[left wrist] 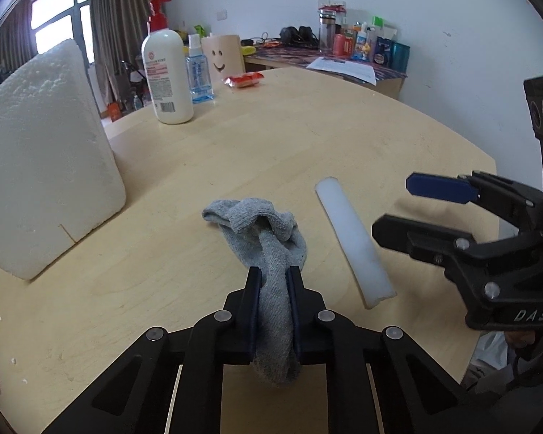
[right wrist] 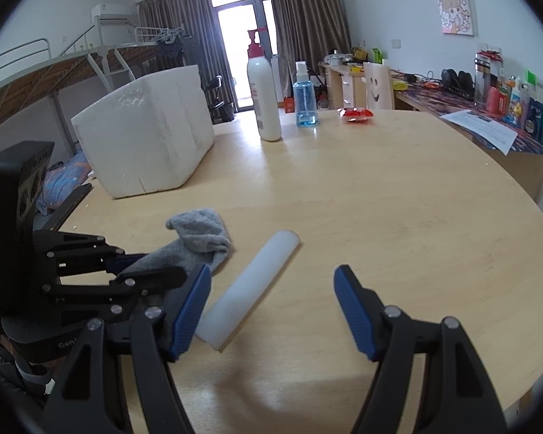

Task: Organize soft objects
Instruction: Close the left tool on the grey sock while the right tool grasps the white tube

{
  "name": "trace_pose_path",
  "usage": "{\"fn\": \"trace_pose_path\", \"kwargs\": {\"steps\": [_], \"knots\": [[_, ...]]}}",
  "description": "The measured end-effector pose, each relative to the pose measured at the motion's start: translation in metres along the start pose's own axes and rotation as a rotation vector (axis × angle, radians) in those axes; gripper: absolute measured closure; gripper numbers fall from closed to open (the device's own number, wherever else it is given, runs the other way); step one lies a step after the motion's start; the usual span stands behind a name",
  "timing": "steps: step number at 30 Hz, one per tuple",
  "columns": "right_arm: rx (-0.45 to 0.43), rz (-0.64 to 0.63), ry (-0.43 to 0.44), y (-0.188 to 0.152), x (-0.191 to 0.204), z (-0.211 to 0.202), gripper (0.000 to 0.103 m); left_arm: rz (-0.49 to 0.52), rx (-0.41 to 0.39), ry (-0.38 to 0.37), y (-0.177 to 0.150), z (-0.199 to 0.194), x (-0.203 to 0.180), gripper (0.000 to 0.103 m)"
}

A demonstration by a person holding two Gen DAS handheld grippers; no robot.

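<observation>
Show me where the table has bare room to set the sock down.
Widest bare patch: mid-table, between the white foam tube and the far bottles. A smaller strip lies between the foam box and the grey sock. The near edge is crowded: left claw on the sock, right claw over the tube.

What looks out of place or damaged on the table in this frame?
The white foam box has a crack running up from its bottom edge. The grey sock lies crumpled, one end pinched in the left tool. The white foam strip lies loose beside it. Nothing is spilled.
</observation>
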State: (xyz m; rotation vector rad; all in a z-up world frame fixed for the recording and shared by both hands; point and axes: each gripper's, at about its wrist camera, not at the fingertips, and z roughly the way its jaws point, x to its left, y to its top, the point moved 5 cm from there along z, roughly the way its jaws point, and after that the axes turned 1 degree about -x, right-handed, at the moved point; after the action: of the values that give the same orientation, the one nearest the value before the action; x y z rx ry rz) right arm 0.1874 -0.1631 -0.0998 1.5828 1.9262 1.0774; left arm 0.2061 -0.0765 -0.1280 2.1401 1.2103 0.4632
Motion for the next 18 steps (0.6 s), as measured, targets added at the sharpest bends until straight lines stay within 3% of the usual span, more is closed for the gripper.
{"fn": "trace_pose_path", "kwargs": {"steps": [18], "knots": [[0.043,-0.034,-0.003,0.000,0.024,0.013,0.028,-0.067,-0.106,0.083,0.001,-0.041,0.029,0.089]]}}
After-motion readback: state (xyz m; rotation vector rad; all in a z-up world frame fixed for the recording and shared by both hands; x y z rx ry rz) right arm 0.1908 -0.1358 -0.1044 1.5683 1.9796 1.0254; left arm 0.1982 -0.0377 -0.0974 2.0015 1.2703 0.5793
